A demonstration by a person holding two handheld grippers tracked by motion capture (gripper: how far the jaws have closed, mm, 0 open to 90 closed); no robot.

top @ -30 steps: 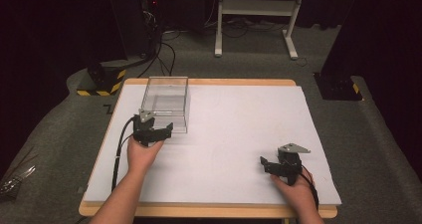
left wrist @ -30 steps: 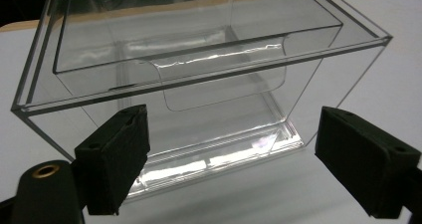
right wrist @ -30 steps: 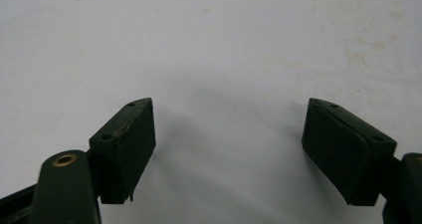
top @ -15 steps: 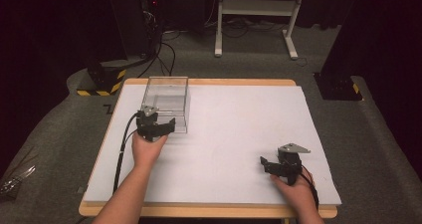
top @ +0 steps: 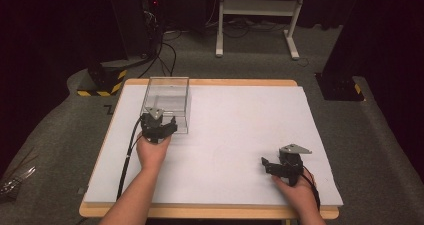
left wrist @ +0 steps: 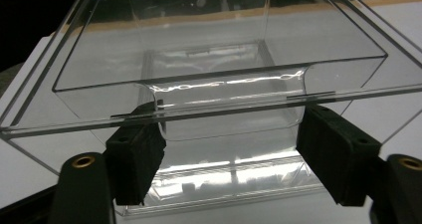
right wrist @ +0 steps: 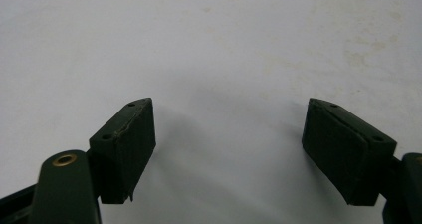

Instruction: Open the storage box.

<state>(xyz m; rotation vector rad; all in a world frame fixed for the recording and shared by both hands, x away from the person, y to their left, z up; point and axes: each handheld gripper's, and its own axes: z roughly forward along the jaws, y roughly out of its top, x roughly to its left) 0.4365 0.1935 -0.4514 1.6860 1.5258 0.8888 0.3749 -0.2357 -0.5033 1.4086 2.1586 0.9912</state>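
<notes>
A clear plastic box stands open-topped at the table's far left. My left gripper is right at its near wall. In the left gripper view the box looms close. Its near rim crosses above the open left gripper, whose jaws stand on either side of the narrower lower body. I cannot tell whether the pads touch it. My right gripper rests open near the front right, jaws pointing left. In the right gripper view the right gripper has nothing but the white surface between its fingers.
A white sheet covers the wooden table. A black cable trails from the left gripper toward the front edge. Behind the table are a white stand and a yellow-black striped base on the grey floor.
My left gripper has moved forward and a little right, up against the clear box. The right gripper has stayed where it was.
</notes>
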